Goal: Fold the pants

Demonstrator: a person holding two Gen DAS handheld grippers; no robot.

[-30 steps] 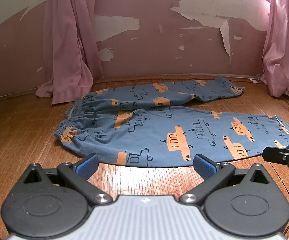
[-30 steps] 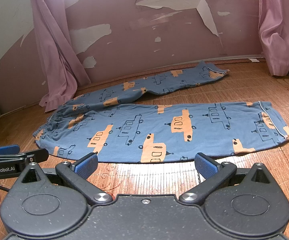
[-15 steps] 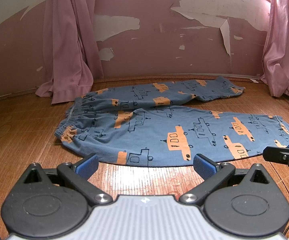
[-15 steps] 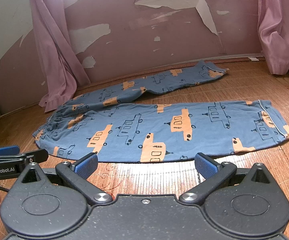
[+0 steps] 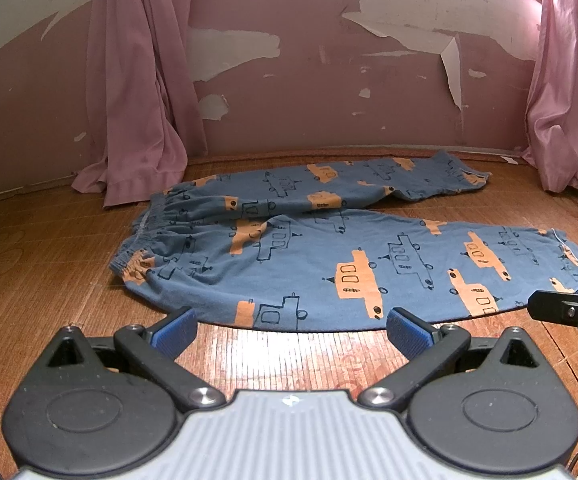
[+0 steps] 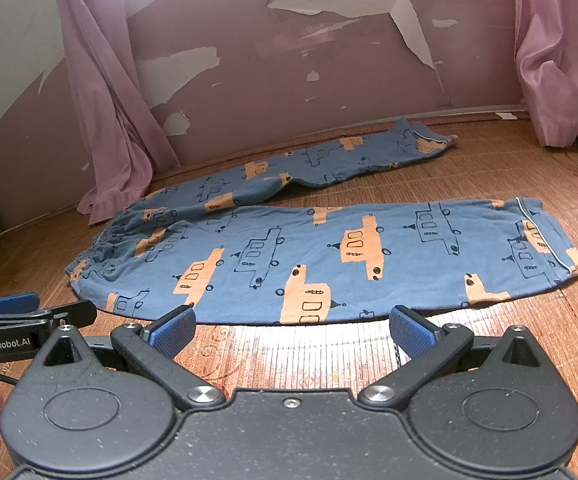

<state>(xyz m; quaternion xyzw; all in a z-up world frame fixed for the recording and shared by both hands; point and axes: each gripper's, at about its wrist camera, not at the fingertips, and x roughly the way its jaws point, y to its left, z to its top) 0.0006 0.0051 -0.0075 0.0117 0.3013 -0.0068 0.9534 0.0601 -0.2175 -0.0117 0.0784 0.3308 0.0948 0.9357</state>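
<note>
Soft blue pants (image 5: 329,264) lie flat on woven matting (image 5: 309,356); both jaws gape wide.

Peeling pink wall (image 5: 309,92), pink curtains (image 5: 137,92) both sides, woven mat floor (image 5: 41,264), daylight upper corner

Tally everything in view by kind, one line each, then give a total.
Pants: 1
Pink curtains: 2
Claws, left claw and right claw, both open: 2
Total: 5
</note>
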